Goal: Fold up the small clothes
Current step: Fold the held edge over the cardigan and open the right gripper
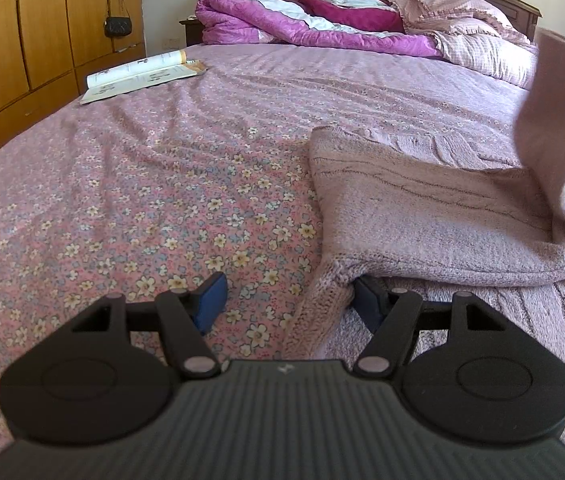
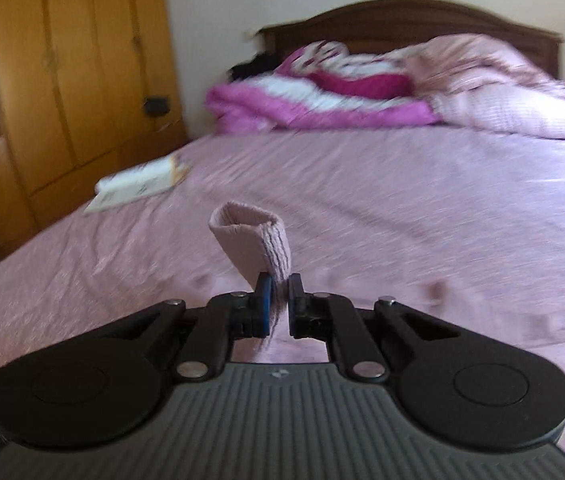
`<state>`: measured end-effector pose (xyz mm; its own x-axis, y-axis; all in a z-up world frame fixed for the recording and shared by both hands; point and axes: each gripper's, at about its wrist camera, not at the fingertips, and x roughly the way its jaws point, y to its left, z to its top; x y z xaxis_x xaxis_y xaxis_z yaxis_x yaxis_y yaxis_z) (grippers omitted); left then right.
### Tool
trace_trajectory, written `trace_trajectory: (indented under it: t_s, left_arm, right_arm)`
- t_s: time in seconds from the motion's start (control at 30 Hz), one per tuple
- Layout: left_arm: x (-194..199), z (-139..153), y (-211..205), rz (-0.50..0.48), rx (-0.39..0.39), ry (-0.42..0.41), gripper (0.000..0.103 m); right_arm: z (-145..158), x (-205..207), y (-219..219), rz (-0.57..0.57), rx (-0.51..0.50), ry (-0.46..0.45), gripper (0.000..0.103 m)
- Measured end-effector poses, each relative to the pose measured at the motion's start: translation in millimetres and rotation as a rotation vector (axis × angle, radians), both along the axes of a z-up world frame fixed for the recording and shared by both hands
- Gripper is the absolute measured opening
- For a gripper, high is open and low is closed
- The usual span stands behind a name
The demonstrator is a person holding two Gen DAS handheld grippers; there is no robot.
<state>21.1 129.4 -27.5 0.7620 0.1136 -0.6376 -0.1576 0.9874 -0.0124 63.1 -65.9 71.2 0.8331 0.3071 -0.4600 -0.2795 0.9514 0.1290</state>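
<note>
Left claw (image 1: 286, 300) sits low in the left wrist view with its blue pads spread wide apart. The left pad is over bare floral bedsheet (image 1: 142, 200). The right pad (image 1: 366, 300) is tucked against the ribbed hem of the pink knit sweater (image 1: 422, 216), which the cloth partly hides, so it grips nothing. The sweater lies spread on the bed across the lower right of the frame. One sleeve (image 1: 554, 120) rises steeply toward the upper right edge, where a dark bit of the other tool shows. Judging by this, the spread claw rests near the hem to steady the body while the sleeve is carried across. An open book (image 1: 142, 76) lies at the upper left, and a rumpled purple quilt (image 1: 302, 24) lies at the top.

Right claw (image 2: 278, 300), in the right wrist view, is clamped on the sleeve cuff (image 2: 250, 240). The pads are nearly together with knit pinched between them. The cuff stands up at frame centre as an open loop, well clear of the sheet. The picture is blurred, which suggests motion. Holding by the cuff lets the whole sleeve trail behind, probably so it can be laid over the body as a fold. The rest of the sweater is out of this view.
</note>
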Motion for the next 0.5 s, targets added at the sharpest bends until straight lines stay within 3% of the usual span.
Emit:
trace_trajectory:
  t_s: [0.23,0.5]
  left_arm:
    - [0,0,-1,0.000,0.006,0.000,0.069]
    - [1,0,-3,-0.002,0.016,0.002,0.069]
  right_arm:
    - [-3,-21,-88,-0.195,0.017,-0.012,0.008]
    - [-67,-35,-155,-0.363,0.078,0.128,0.009]
